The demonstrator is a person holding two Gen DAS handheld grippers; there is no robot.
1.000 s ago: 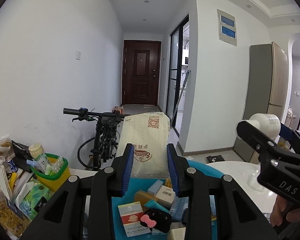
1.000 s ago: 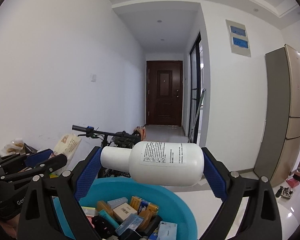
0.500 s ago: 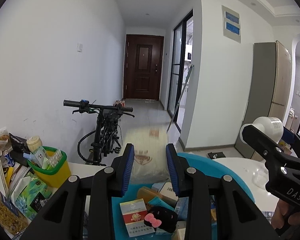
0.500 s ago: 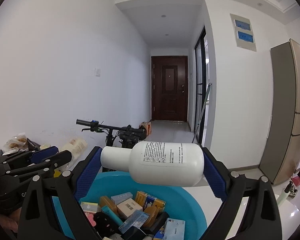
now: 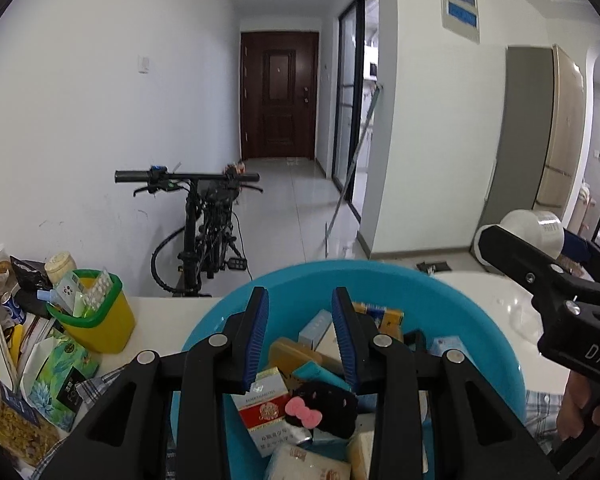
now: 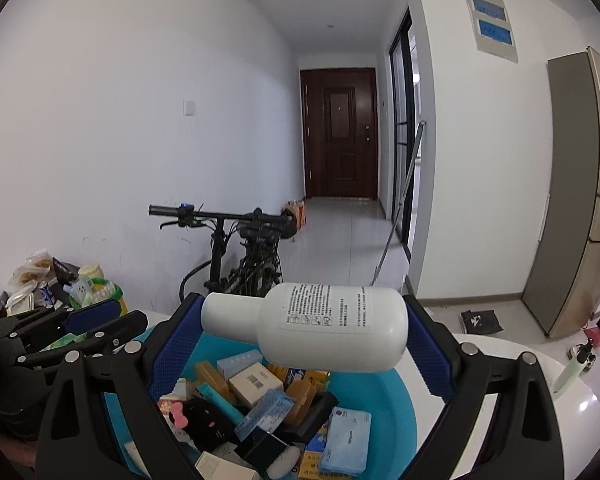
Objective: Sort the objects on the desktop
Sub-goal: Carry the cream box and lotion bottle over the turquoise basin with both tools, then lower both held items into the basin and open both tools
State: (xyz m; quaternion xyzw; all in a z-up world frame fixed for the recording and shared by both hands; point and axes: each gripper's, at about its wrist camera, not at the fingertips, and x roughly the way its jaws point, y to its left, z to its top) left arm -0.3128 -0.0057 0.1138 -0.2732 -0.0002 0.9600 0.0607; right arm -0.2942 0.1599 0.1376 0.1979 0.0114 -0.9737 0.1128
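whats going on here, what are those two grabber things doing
A person is sorting clutter with a handheld gripper in each hand. The right gripper is shut on a white bottle, held sideways above a blue basin full of small boxes and packets. The left gripper is open and holds nothing, hovering over the same basin. A yellow bin with more items stands to the left on the table.

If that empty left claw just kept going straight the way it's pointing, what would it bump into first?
Probably the heap of small boxes in the blue basin. The left gripper is open, hanging just above them, with the basin's far rim behind. Depth is unclear, so it might skim over the boxes and meet that rim first.
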